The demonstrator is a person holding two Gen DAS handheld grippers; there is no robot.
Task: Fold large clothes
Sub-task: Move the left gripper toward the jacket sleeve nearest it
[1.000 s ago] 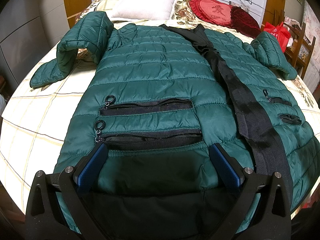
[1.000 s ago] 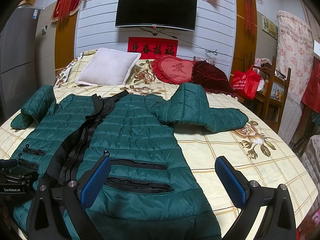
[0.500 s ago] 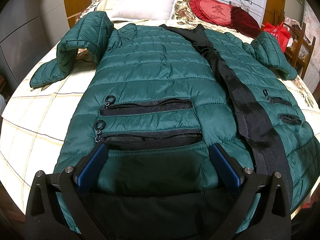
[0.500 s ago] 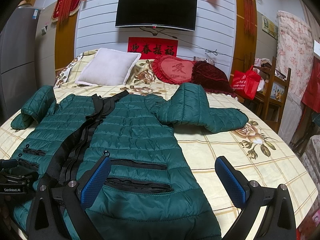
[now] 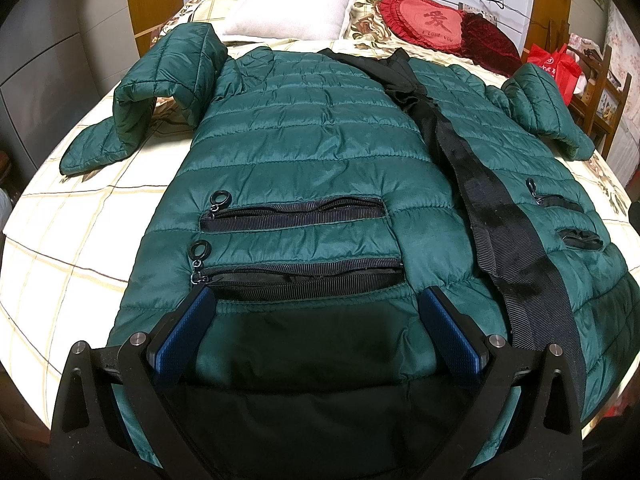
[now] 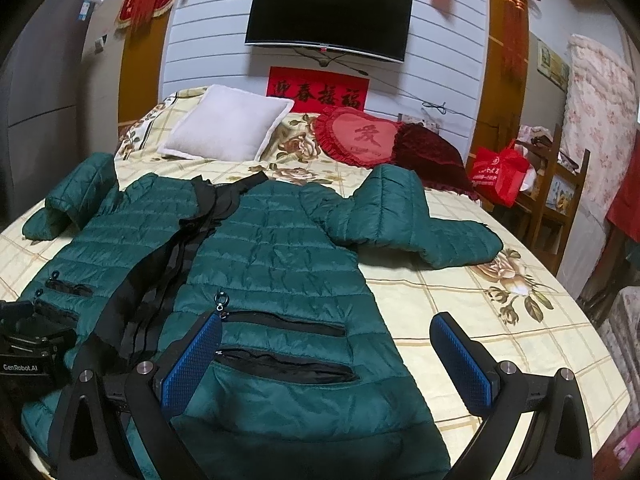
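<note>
Two grippers: both over the near hem of one jacket
Left gripper [image 5: 316, 320]: fingers spread wide, nothing pinched — the lower zip pocket [image 5: 300, 276] lies just ahead of its tips
Jacket [image 5: 320, 152]: green, quilted, flat on the bed [image 5: 60, 248], stretching ahead of both
Right gripper [image 6: 326, 348]: spread too — left finger over the jacket, right finger over bedsheet

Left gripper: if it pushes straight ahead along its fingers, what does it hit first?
Probably the green jacket. The left gripper is open, low over the hem, fingers straddling the lower zip pocket. That padded front panel lies directly ahead; height above the fabric is unclear.
</note>
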